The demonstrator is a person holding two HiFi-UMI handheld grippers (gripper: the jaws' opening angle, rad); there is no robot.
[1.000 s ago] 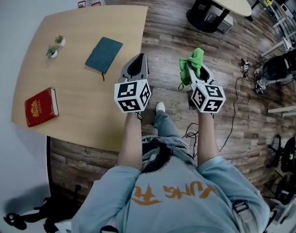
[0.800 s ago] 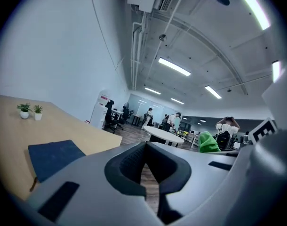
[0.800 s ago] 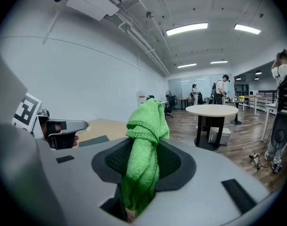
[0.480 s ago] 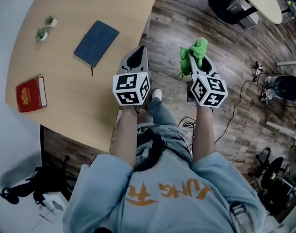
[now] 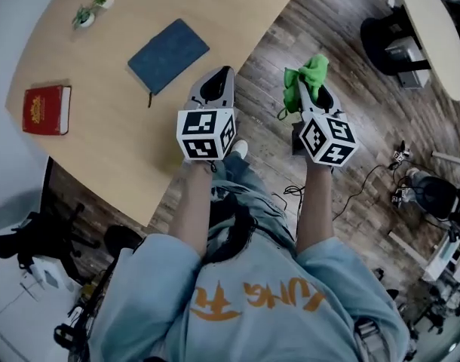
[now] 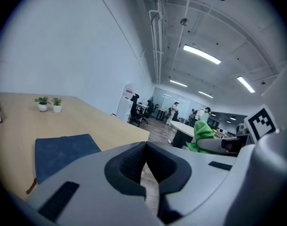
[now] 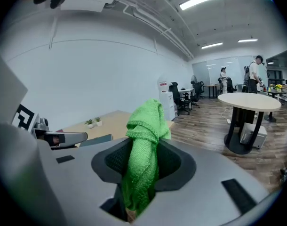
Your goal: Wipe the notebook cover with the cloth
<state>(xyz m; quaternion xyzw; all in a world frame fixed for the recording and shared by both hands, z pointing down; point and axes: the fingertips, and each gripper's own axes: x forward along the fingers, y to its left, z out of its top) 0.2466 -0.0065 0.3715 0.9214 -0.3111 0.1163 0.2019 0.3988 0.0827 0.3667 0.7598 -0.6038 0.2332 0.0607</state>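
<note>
A dark blue notebook [image 5: 168,55] lies flat on the light wooden table [image 5: 124,134], also seen in the left gripper view as the notebook [image 6: 61,150] at lower left. My left gripper [image 5: 216,89] hovers just right of it, over the table's edge, shut with nothing between its jaws. My right gripper [image 5: 309,96] is held over the wood floor, shut on a green cloth [image 5: 305,81] that bunches up above the jaws; the cloth [image 7: 143,164] fills the middle of the right gripper view.
A red book [image 5: 46,109] lies at the table's left side and two small potted plants [image 5: 93,9] stand at its far end. A round white table [image 5: 437,32] on a black base stands far right. Cables [image 5: 366,187] trail on the floor. People stand far off in the office.
The head view has swung, so the table now sits more to the upper left. Both grippers hold their pose, the right one still shut on the cloth.
</note>
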